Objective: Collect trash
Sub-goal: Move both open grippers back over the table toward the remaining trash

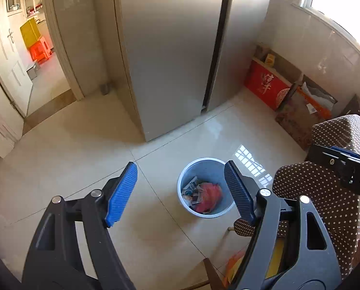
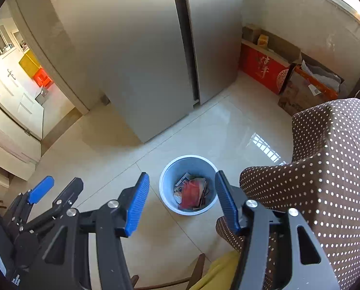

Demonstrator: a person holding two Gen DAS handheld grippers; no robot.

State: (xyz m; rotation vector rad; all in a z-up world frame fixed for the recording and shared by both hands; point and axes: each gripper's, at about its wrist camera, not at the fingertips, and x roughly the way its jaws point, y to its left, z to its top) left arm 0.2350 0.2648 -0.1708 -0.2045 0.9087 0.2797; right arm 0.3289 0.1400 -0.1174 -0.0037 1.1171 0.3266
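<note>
Both my left gripper (image 1: 180, 191) and right gripper (image 2: 181, 199) hang with fingers apart and empty above the bin (image 2: 166, 176), whose trash (image 2: 192, 193) suggests collecting is nearly done.

Ahead of me a tall grey fridge (image 1: 172, 48) stands on glossy cream floor tiles (image 1: 83, 149); sunlight pours through the window (image 1: 344, 4) above stacked boxes (image 1: 266, 82).
</note>
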